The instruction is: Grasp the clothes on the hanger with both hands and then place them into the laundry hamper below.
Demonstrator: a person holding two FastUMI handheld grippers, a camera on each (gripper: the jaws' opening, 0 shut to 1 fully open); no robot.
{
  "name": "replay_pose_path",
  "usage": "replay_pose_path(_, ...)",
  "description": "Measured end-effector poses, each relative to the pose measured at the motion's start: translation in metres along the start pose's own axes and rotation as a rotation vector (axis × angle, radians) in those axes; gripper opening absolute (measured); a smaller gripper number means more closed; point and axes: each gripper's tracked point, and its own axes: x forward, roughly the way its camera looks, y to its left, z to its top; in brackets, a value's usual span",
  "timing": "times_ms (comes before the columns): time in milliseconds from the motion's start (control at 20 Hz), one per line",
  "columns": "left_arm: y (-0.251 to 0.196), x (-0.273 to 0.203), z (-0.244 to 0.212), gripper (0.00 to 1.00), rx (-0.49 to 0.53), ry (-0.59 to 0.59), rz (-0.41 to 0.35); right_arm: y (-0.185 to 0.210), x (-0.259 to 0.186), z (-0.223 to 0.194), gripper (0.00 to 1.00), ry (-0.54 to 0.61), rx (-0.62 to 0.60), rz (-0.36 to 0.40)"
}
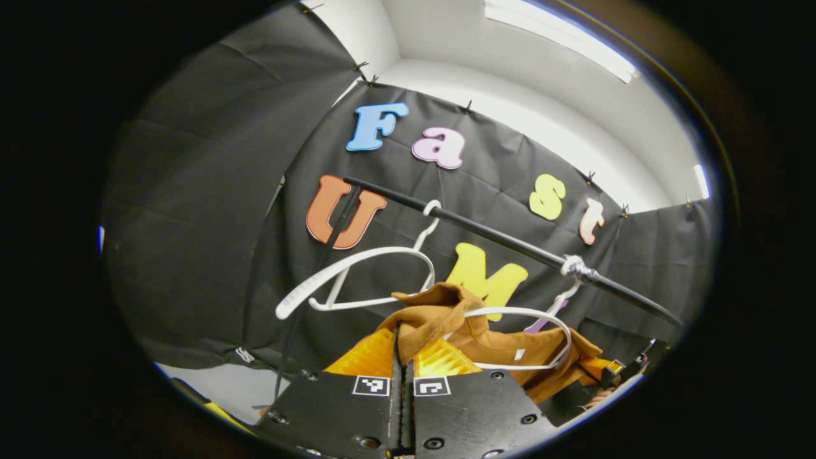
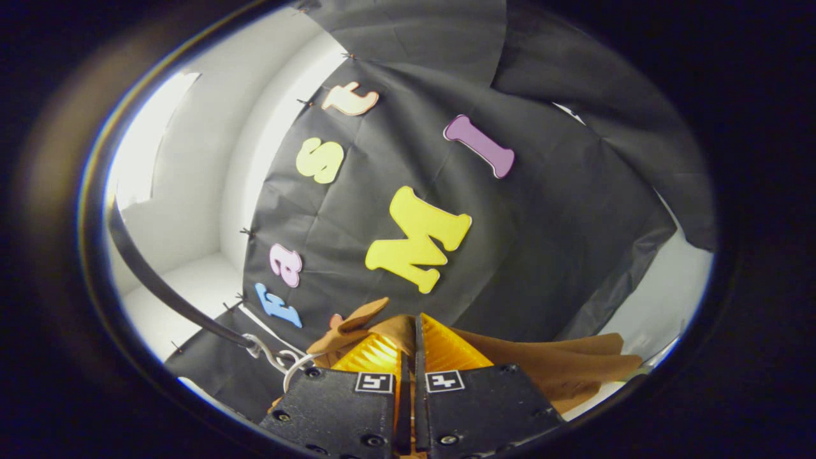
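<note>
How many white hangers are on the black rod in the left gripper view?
2. One bare white hanger hangs toward the rod's left end; the second hanger hangs further right, with the brown garment on it. Others may be hidden.

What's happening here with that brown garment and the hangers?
A person is working with a hand-held gripper in each hand to take a brown garment off a white hanger on a black rail. The left hand-held gripper is closed on the fabric near the collar, and the right hand-held gripper pinches another part of it. The garment is partly draped on its hanger. Beside it hangs an empty white hanger.
</note>
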Motion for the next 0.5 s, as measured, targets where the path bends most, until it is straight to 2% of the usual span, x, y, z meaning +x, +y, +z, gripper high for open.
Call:
replay_pose_path(150,0.008,0.001,0.009,0.00,-0.005,-0.013,0.012,-0.004,0.010,0.002,0.05,0.021,0.103,0.022)
replay_pose_path(500,0.023,0.016,0.010,0.00,-0.025,-0.007,0.015,-0.005,0.032,0.017,0.06,0.043,0.132,0.053)
